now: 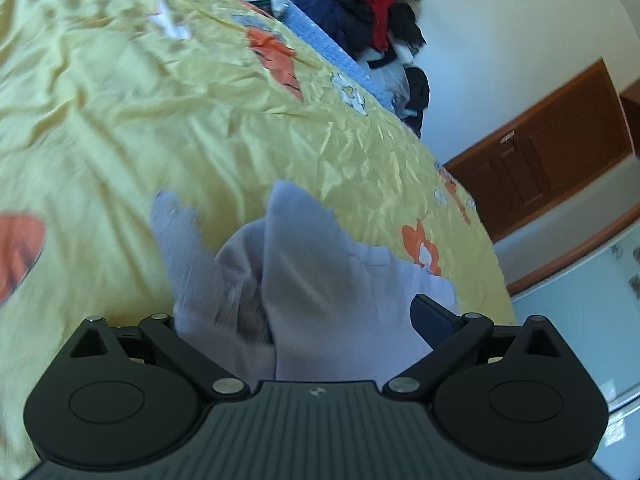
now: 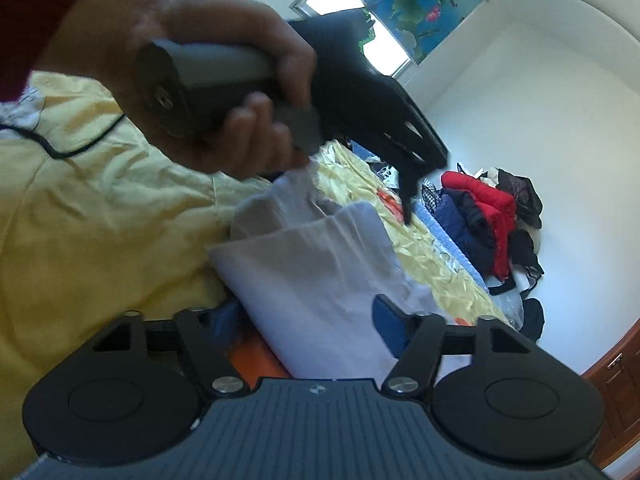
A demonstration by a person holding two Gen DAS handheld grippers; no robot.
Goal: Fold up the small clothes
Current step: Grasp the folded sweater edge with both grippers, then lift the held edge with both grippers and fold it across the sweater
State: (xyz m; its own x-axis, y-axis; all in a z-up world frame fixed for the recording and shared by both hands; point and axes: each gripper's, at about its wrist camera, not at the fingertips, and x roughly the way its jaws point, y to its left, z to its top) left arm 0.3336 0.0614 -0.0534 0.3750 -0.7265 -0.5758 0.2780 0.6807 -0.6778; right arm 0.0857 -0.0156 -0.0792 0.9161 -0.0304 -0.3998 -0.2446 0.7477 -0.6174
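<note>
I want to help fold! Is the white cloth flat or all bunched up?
Bunched up. The white cloth stands in crumpled folds on the yellow bedspread, not spread flat.

From the left wrist we look forward and down along the left gripper (image 1: 304,320), very close over a pale garment (image 1: 320,280) on the yellow bedspread (image 1: 120,120), with the frame tilted so the clothes pile (image 1: 352,8) sits at 12 o'clock and a wooden door (image 1: 552,152) at 3 o'clock. From the right wrist we look along the right gripper (image 2: 308,320), just as near the same garment (image 2: 320,280), facing the left hand (image 2: 208,80) at 11 o'clock and the wall beyond. Both views share the garment, the bedspread (image 2: 80,220) and the pile (image 2: 488,216), here at 3 o'clock.
</note>
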